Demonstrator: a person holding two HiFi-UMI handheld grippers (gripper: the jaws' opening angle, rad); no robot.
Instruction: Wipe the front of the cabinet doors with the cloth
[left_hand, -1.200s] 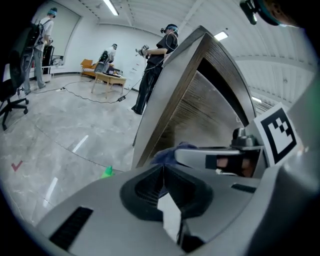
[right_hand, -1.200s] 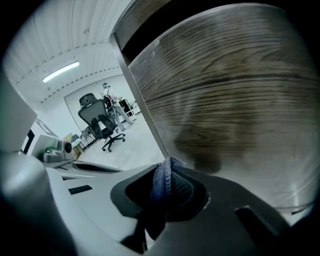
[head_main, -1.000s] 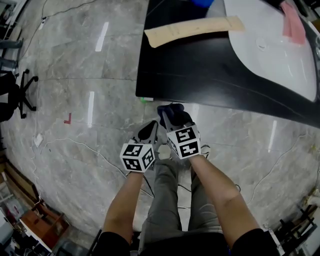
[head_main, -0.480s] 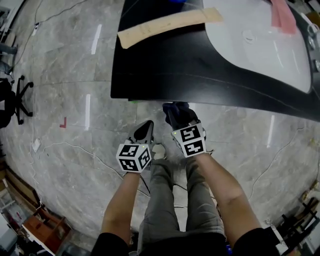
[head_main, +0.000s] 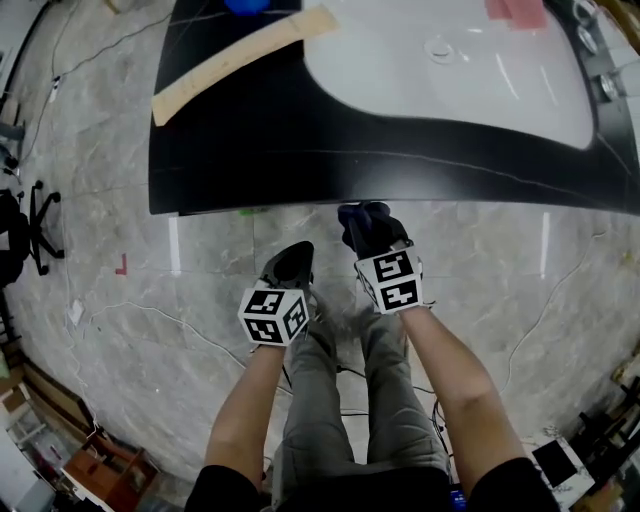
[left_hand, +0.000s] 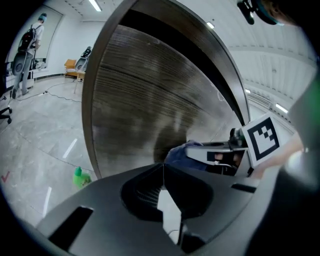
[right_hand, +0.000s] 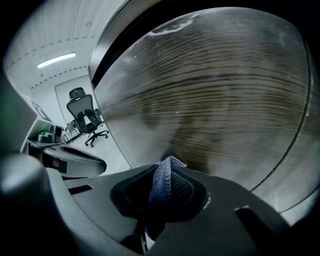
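The cabinet door (right_hand: 210, 100) is brown with a fine horizontal grain and fills the right gripper view; it also shows in the left gripper view (left_hand: 145, 105). My right gripper (right_hand: 167, 167) is shut on a dark blue cloth (right_hand: 161, 186), whose folded edge sticks out toward the door. In the head view the right gripper (head_main: 365, 218) sits just under the counter's front edge. My left gripper (head_main: 293, 258) hangs a little lower and to the left, apart from the door. Its jaws (left_hand: 163, 167) are shut on nothing. From there the cloth (left_hand: 177, 151) shows at the right gripper's tip.
A black countertop (head_main: 280, 130) with a white basin (head_main: 450, 70) overhangs the cabinet. A tan strip (head_main: 240, 50) and a pink cloth (head_main: 520, 10) lie on it. A green bottle (left_hand: 80, 176) stands on the marble floor by the cabinet's left corner. An office chair (right_hand: 82, 120) stands farther left.
The counter has come closer and more centred in the head view. Both grippers have moved forward; the right one with the cloth now reaches the counter's front edge.
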